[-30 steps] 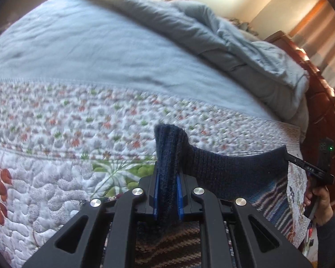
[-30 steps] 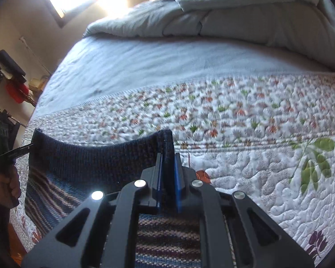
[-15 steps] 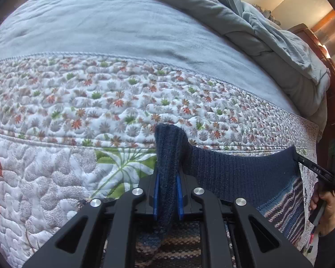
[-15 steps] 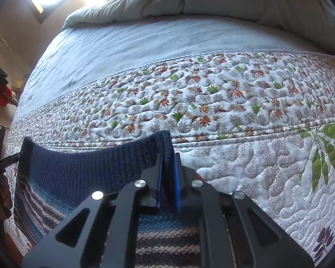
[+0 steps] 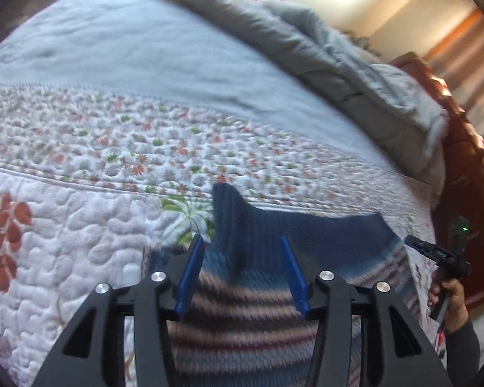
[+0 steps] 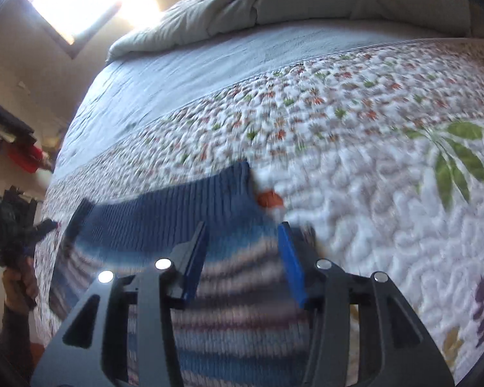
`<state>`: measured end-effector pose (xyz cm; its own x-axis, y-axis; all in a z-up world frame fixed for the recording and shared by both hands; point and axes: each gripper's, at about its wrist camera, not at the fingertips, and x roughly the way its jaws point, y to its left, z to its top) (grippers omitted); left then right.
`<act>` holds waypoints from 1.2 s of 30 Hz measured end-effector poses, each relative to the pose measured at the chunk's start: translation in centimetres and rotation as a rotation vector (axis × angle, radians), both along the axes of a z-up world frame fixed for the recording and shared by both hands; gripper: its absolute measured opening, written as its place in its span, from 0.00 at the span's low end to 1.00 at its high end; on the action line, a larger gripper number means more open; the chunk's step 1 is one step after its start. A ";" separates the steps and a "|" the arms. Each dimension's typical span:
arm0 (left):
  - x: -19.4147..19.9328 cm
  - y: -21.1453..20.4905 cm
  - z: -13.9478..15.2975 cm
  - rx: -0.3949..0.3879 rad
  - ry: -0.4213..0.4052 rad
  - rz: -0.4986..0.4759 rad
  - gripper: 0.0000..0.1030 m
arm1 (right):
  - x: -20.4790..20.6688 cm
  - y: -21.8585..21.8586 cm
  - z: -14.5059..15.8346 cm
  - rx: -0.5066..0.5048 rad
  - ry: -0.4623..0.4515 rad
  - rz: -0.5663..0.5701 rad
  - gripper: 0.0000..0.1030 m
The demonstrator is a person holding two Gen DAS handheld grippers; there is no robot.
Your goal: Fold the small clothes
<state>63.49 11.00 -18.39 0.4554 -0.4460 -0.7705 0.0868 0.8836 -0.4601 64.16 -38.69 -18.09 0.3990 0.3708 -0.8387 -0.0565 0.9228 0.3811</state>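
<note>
Both claws have just been opening to let go: the left claw (image 5: 242, 272) and right claw (image 6: 243, 259) stand half open around the striped sweater (image 5: 242, 316), dropping onto the bed (image 5: 80, 225) for folding.

**Left gripper lets go of the sweater**

The left gripper (image 5: 242, 242) sits at lower centre, its blue jaws just opened and clear of the knit. The striped sweater (image 5: 242, 306) lies on the floral quilt (image 5: 80, 209), one navy corner peaked between the jaws. At the right edge, a hand (image 5: 448, 296) holds the right gripper (image 5: 435, 253).
</note>
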 end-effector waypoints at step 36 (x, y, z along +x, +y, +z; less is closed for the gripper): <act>-17.2 6.7 -8.1 -0.441 0.168 0.153 0.44 | -19.5 -7.1 -2.1 0.389 0.065 -0.257 0.37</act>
<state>46.25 17.69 -26.52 0.4269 -0.6840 -0.5916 -0.1362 0.5981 -0.7898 44.65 -45.79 -20.22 0.4701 0.5583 -0.6836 0.1910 0.6919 0.6963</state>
